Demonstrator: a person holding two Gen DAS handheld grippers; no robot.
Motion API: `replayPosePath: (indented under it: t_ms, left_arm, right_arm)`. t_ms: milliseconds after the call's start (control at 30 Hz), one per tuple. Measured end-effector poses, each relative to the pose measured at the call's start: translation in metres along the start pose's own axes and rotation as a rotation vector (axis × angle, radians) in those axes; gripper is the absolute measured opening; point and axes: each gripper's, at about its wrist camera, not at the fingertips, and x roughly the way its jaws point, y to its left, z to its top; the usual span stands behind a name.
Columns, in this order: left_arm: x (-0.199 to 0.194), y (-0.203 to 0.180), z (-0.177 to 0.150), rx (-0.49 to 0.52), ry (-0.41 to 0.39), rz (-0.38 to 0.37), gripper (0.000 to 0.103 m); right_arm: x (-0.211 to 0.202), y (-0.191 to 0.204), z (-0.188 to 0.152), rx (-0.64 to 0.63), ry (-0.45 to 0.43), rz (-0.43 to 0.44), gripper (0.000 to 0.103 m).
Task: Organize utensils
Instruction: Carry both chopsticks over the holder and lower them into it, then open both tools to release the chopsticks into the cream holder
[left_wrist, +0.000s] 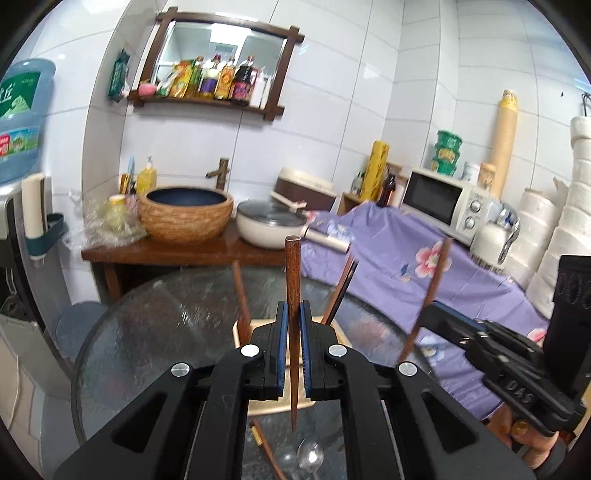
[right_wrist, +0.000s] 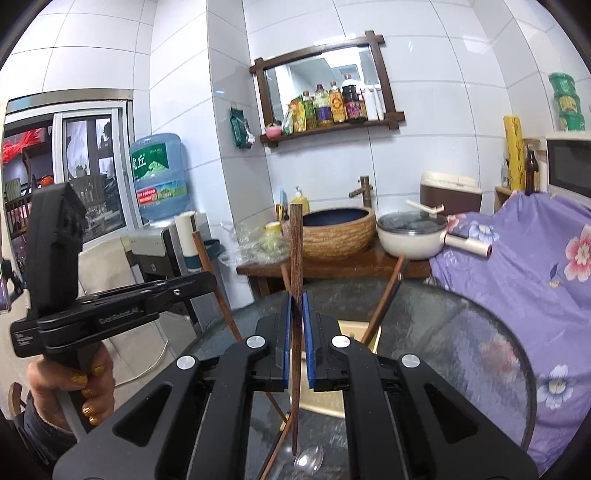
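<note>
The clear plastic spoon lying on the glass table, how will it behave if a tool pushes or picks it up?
The clear spoon looks thin and small, so it is probably very light. On the smooth glass table it would likely slide or spin instead of staying put. Its rounded bowl may rock, and its glossy plastic could slip between the pads; thin plastic may also flex or crack under a hard squeeze.

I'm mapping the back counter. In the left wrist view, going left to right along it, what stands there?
Soap bottle → woven basin → white pot → brown cooker → yellow roll → microwave.
</note>
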Motion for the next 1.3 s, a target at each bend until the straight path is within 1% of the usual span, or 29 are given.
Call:
replayPosePath:
  t_ms: [100,133,233,333,367,433,500,567,633,733,800,900,1067,1233,1300]
  left_arm:
    - [-0.007,-0.008,0.024,0.008,-0.041,-0.009,0.006]
    - [-0.011,-0.011,0.036,0.013,-0.071,0.003,0.006]
    - [-0.013,-0.012,0.060,0.005,-0.116,0.024,0.006]
    - [-0.007,-0.013,0.076,0.013,-0.174,0.099,0.006]
    - [-0.002,-0.013,0.078,0.018,-0.182,0.119,0.006]
    - [0.009,-0.011,0.079,0.009,-0.173,0.134,0.006]
    - [0.024,-0.004,0.076,-0.016,-0.153,0.140,0.006]
    - [0.038,0.003,0.069,-0.031,-0.141,0.165,0.006]
    - [0.051,0.006,0.061,-0.035,-0.120,0.172,0.006]
    - [0.063,0.008,0.048,-0.030,-0.108,0.185,0.006]
    - [0.072,0.011,0.037,-0.032,-0.083,0.184,0.006]
    - [0.082,0.014,0.020,-0.030,-0.050,0.191,0.006]
    - [0.100,0.023,-0.005,-0.041,0.013,0.195,0.006]
    - [0.114,0.028,-0.021,-0.042,0.065,0.195,0.006]
    - [0.118,0.030,-0.026,-0.042,0.082,0.193,0.006]
  right_arm:
    - [0.002,0.003,0.028,-0.020,-0.033,-0.016,0.007]
    - [0.002,0.003,0.037,-0.020,-0.047,-0.019,0.007]
    - [0.005,0.007,0.062,-0.054,-0.098,-0.053,0.007]
    - [0.014,0.007,0.077,-0.076,-0.137,-0.091,0.007]
    - [0.017,0.006,0.079,-0.080,-0.145,-0.104,0.007]
    - [0.027,0.004,0.079,-0.084,-0.153,-0.131,0.007]
    - [0.038,0.001,0.076,-0.079,-0.147,-0.146,0.007]
    - [0.051,-0.004,0.066,-0.078,-0.145,-0.171,0.007]
    - [0.063,-0.009,0.054,-0.070,-0.135,-0.183,0.007]
    - [0.081,-0.017,0.035,-0.046,-0.099,-0.191,0.007]
    - [0.089,-0.020,0.022,-0.035,-0.074,-0.190,0.007]
    - [0.100,-0.022,0.004,-0.033,-0.042,-0.192,0.007]
    - [0.110,-0.026,-0.017,-0.028,-0.003,-0.195,0.007]
    - [0.116,-0.030,-0.031,-0.024,0.031,-0.197,0.007]
    - [0.116,-0.030,-0.034,-0.028,0.024,-0.204,0.007]
